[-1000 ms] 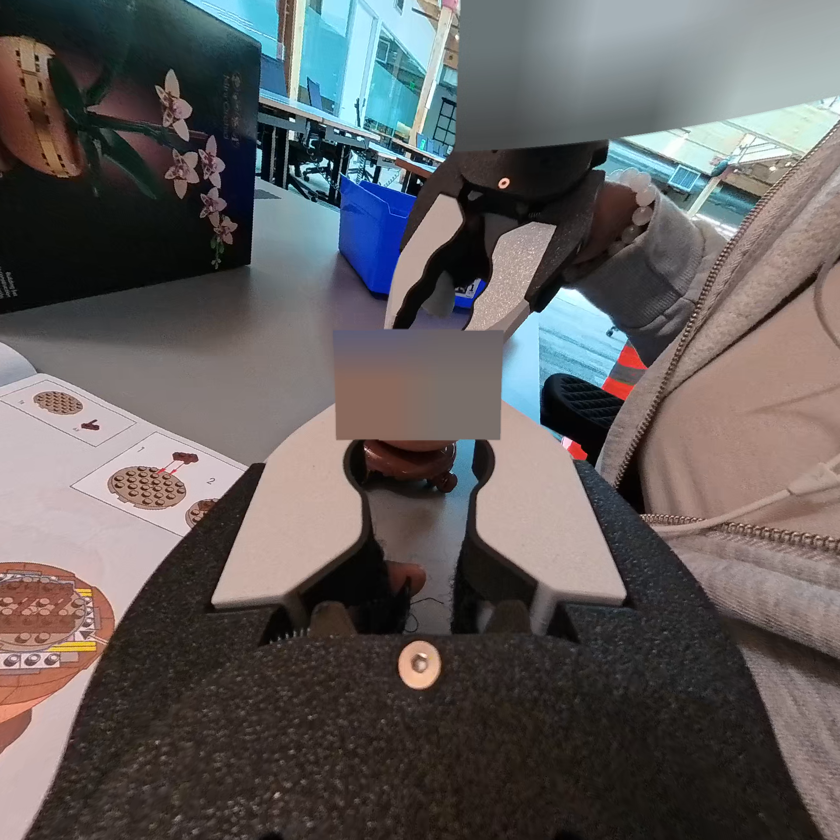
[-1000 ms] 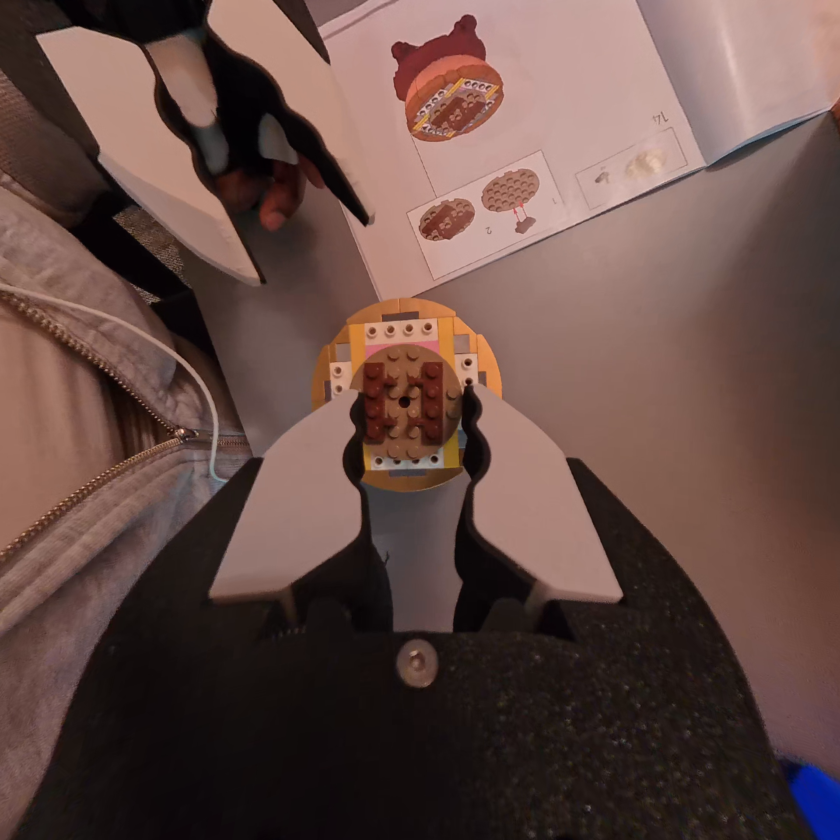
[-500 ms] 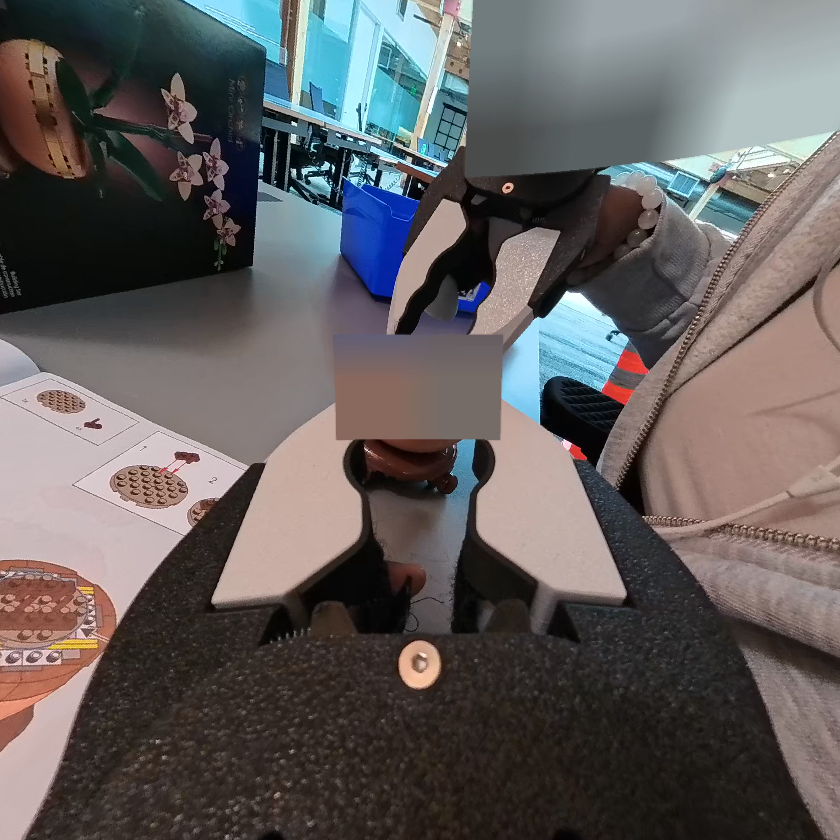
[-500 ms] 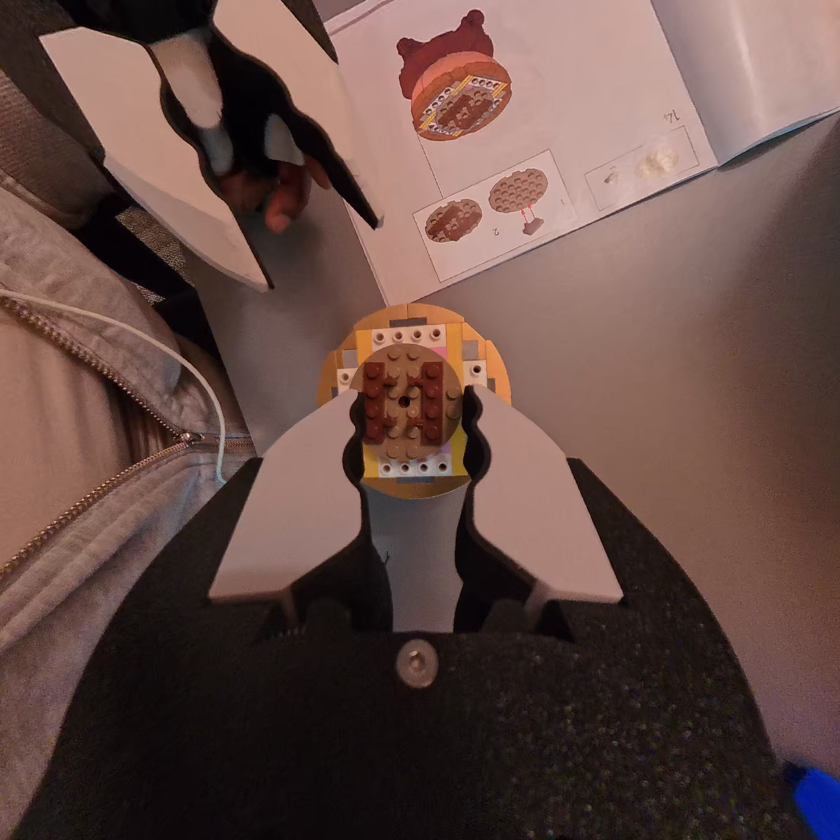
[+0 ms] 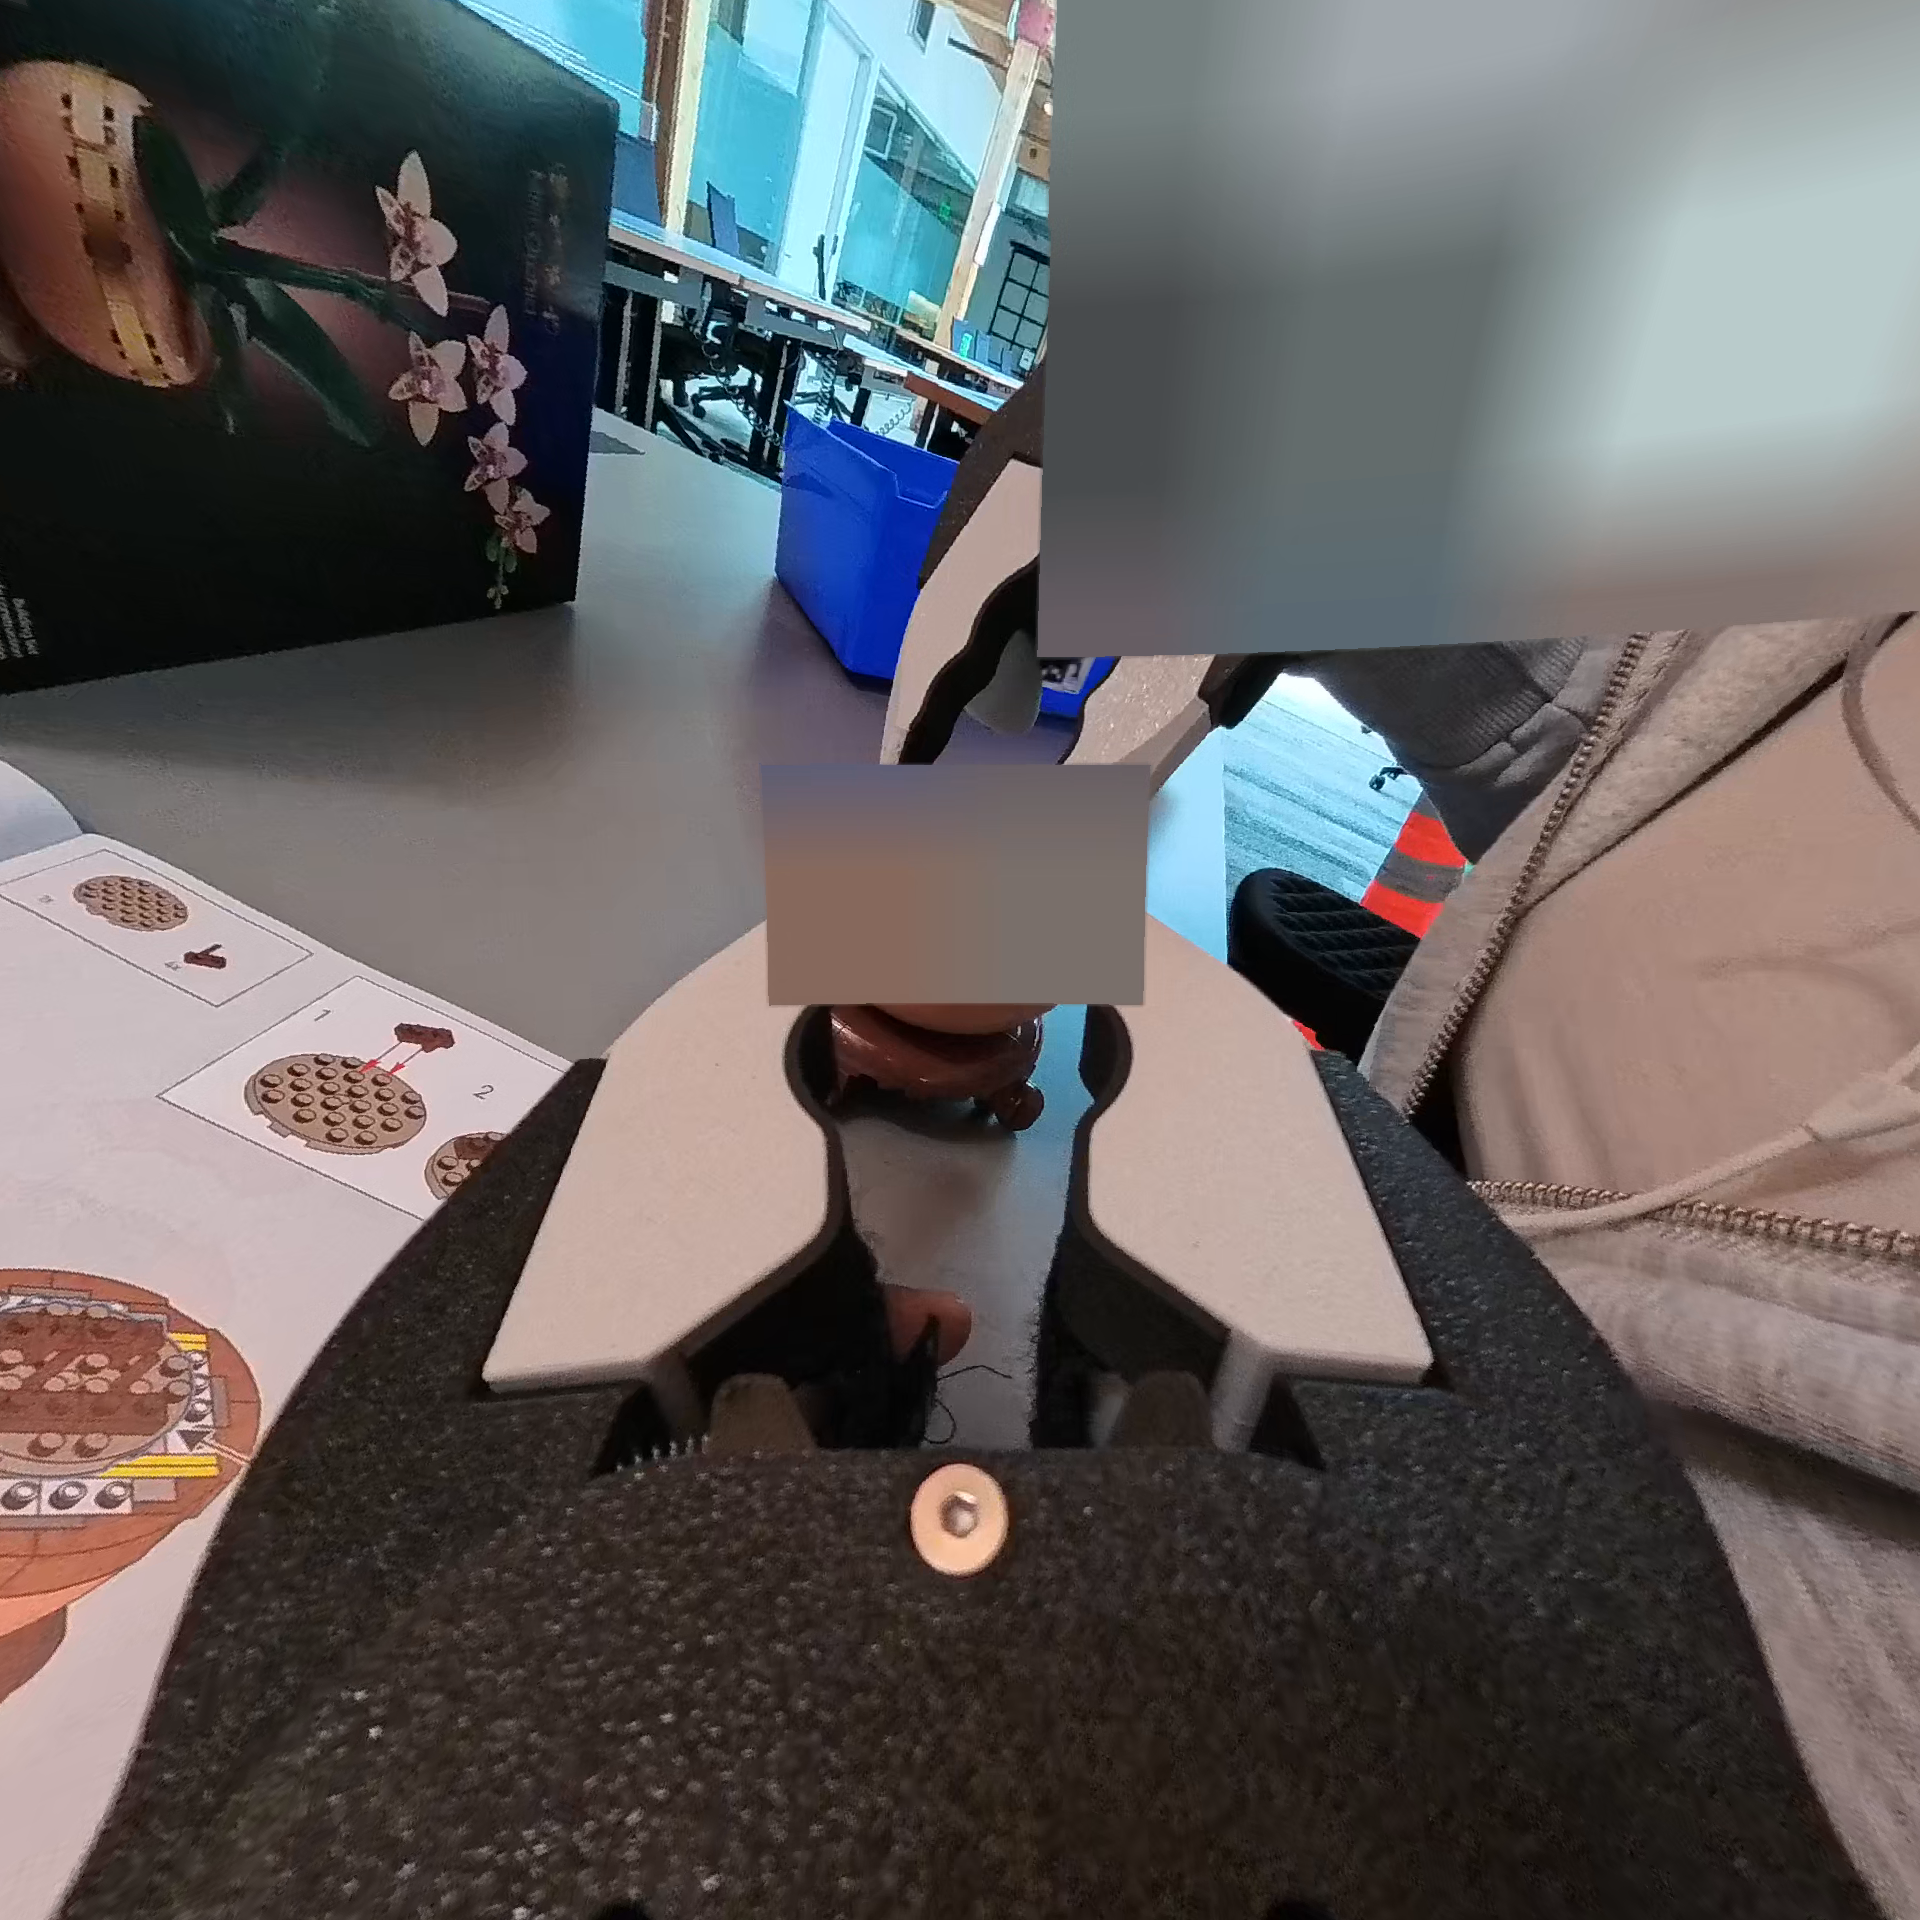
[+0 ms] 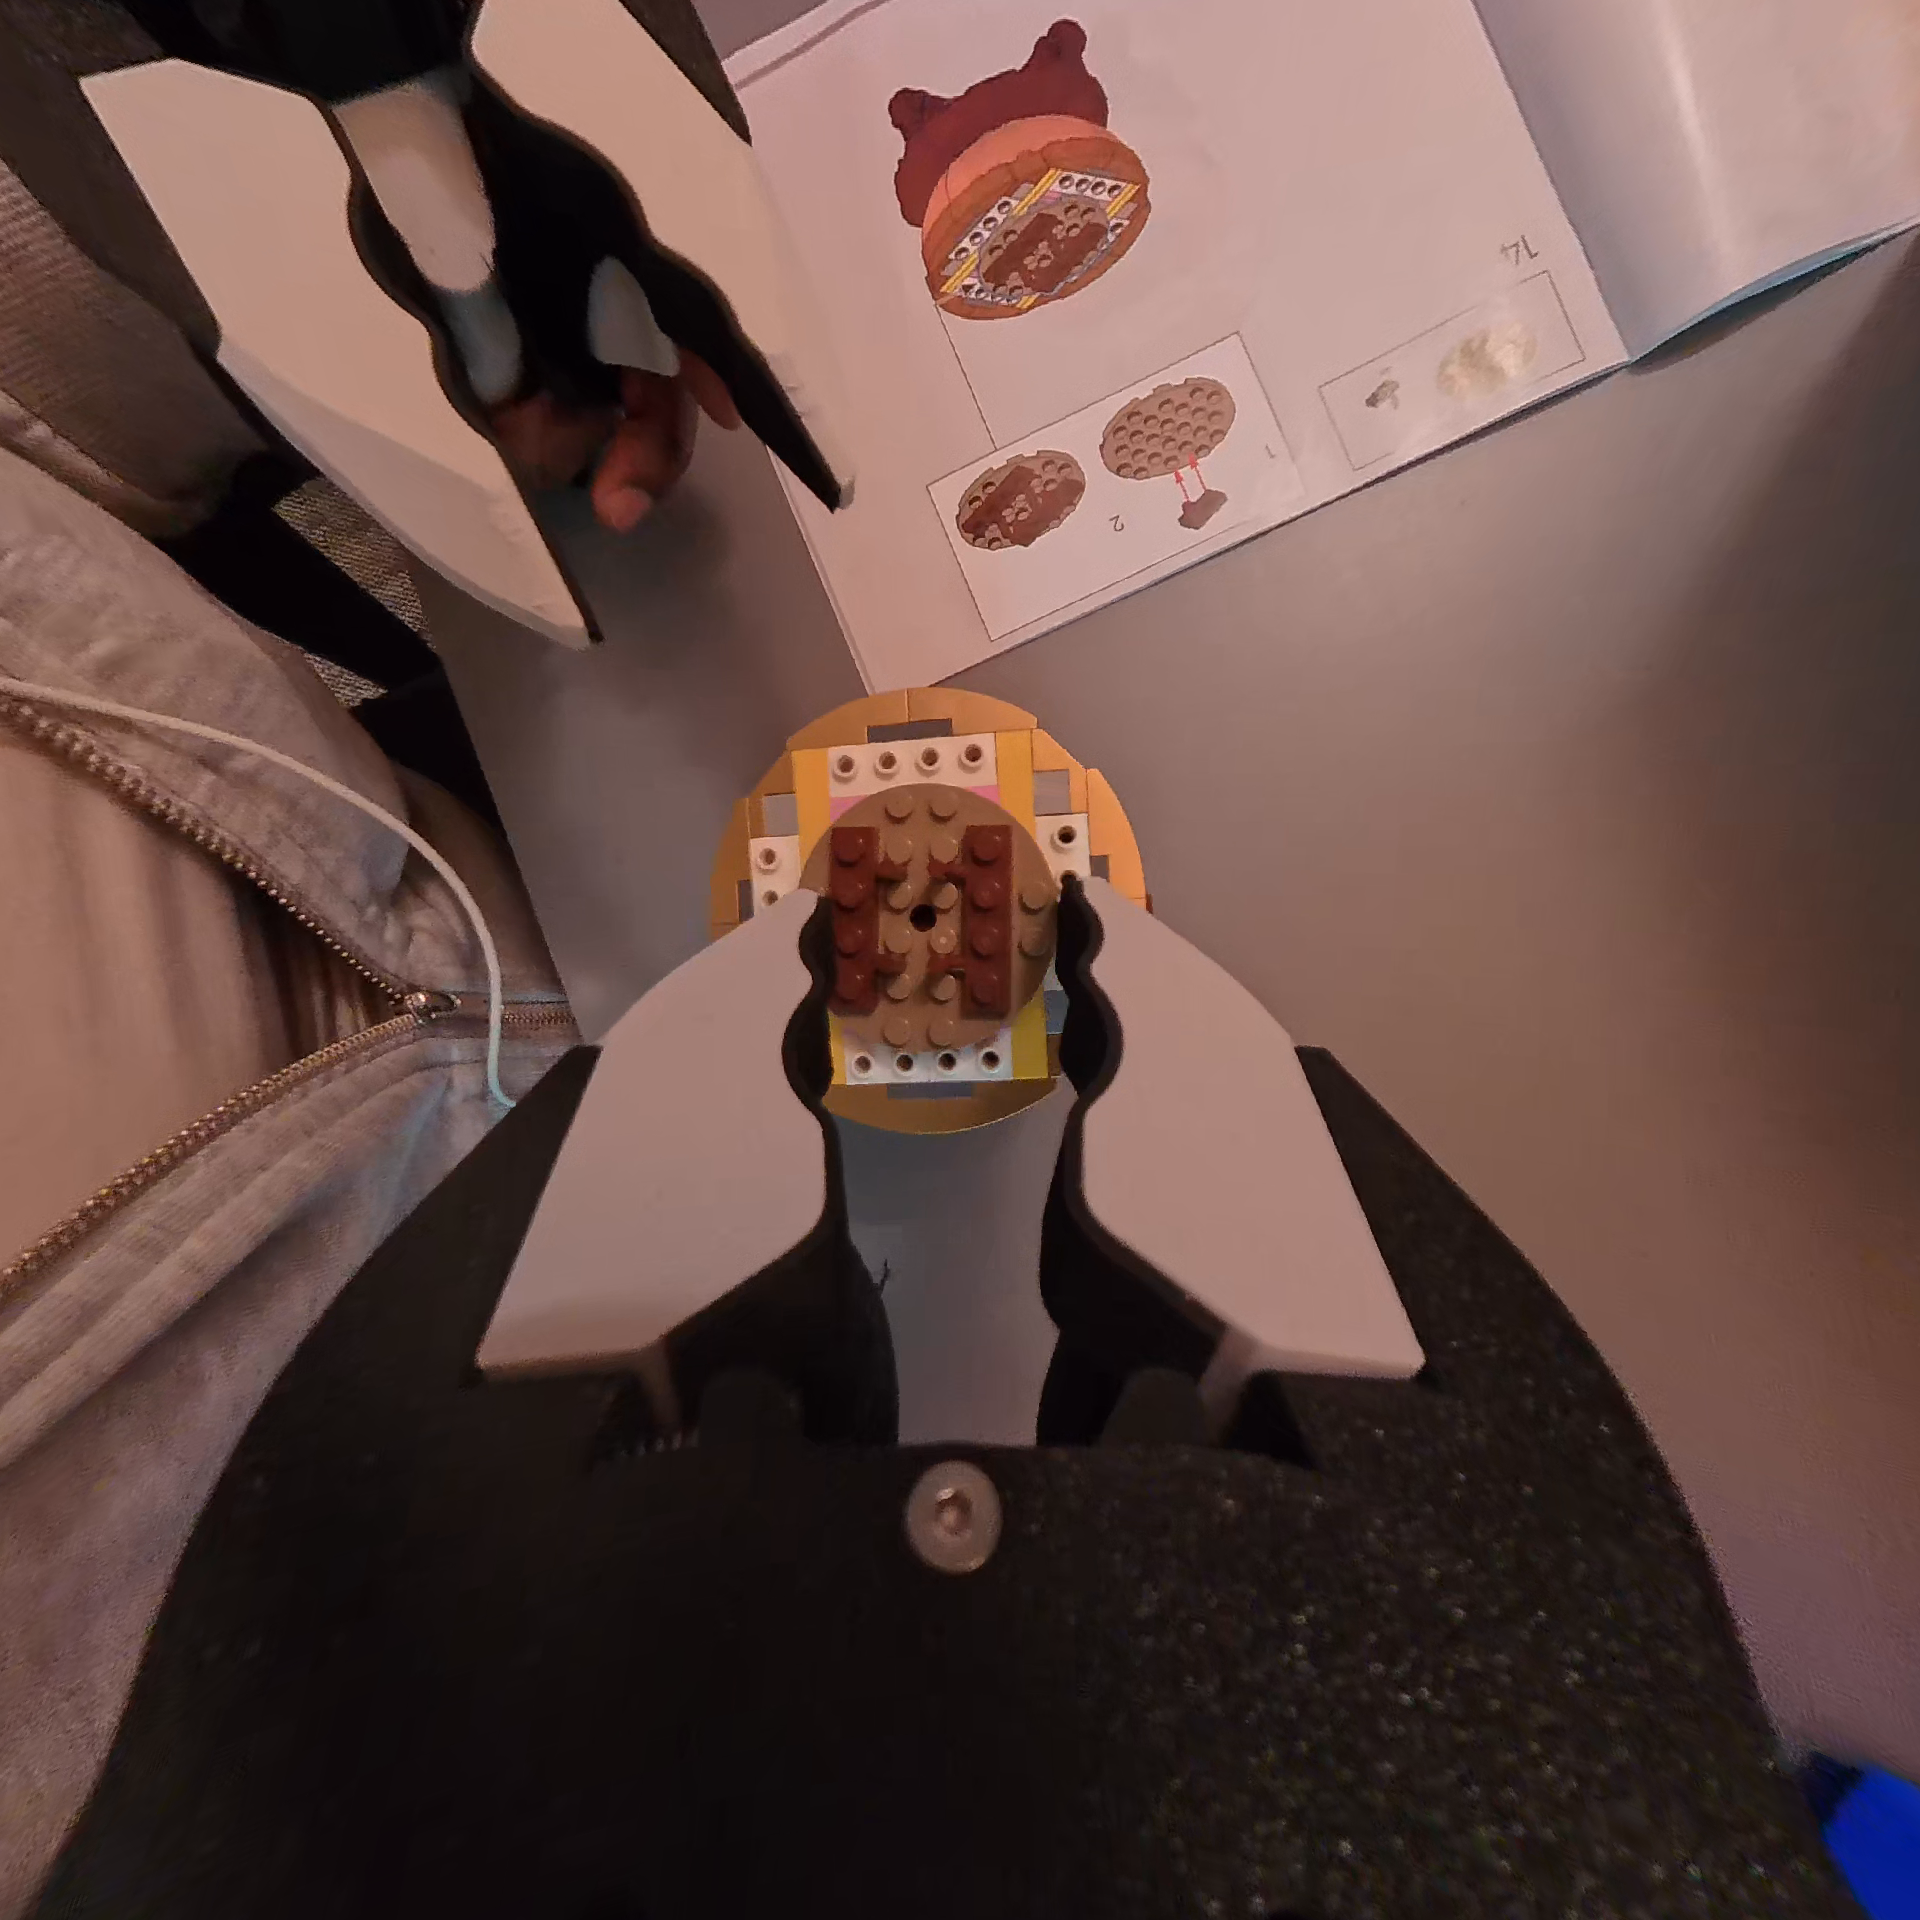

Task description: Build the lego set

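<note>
Our right tongs point(image 6: 940, 935) have come lower and closer to the round lego model point(image 6: 925, 914) than they were a second ago. The model now fills more of the gap between them. It sits on the grey bench point(image 6: 1455, 831), just below the open instruction book point(image 6: 1195, 312). The right tongs are apart, with one tip on each side of the tan round plate point(image 6: 925, 1023) with dark brown bricks. We cannot tell if the tips touch it yet. We think a squeeze or a push down comes next.

Our left tongs point(image 5: 956, 1023) have hardly moved. They are apart too, low by the model's brown base point(image 5: 935, 1070), and they hold nothing. The flower box point(image 5: 291, 312) and blue bin point(image 5: 862, 540) stand far back.
</note>
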Tool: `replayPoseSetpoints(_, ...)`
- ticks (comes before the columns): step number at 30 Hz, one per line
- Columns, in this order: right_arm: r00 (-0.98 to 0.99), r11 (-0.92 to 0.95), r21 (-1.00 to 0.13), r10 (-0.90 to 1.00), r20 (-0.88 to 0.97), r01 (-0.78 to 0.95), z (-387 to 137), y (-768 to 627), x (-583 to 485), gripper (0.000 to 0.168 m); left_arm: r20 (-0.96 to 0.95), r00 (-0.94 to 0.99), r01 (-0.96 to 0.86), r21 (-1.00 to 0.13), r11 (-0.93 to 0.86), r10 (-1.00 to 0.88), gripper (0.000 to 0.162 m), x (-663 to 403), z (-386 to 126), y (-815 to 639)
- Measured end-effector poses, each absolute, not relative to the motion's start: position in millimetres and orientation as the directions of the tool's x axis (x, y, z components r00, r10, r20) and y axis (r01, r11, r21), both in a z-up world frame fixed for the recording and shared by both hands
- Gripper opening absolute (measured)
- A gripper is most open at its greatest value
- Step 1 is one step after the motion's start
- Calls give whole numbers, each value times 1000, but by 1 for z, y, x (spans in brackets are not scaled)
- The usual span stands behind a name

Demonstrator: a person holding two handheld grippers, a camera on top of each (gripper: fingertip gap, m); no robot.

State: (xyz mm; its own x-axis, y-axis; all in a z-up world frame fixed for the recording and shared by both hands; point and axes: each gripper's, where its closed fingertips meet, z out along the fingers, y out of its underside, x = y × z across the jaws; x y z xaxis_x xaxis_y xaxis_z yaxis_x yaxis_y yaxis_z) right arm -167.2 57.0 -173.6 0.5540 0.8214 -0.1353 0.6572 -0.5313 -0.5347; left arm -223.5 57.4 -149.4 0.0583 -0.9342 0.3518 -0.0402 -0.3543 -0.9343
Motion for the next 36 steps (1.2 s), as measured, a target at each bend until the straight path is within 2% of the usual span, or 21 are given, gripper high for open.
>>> replayPoseSetpoints(16,541,-518,-507,833,-115,689,-174,53,-171,41,350,61,1,-937,-350,-935,44,-227,-145,57)
replayPoseSetpoints(24,520,-485,-512,850,-85,709,-174,52,-167,51,339,65,-13,-940,-341,-938,44,-224,-146,56)
replayPoseSetpoints(29,502,-490,-532,854,-134,691,-172,47,-170,52,325,63,-38,-944,-328,-944,44,-220,-148,53)
replayPoseSetpoints(36,388,-352,-590,919,-70,727,-169,45,-174,56,310,63,-58,-948,-314,-949,44,-217,-150,52)
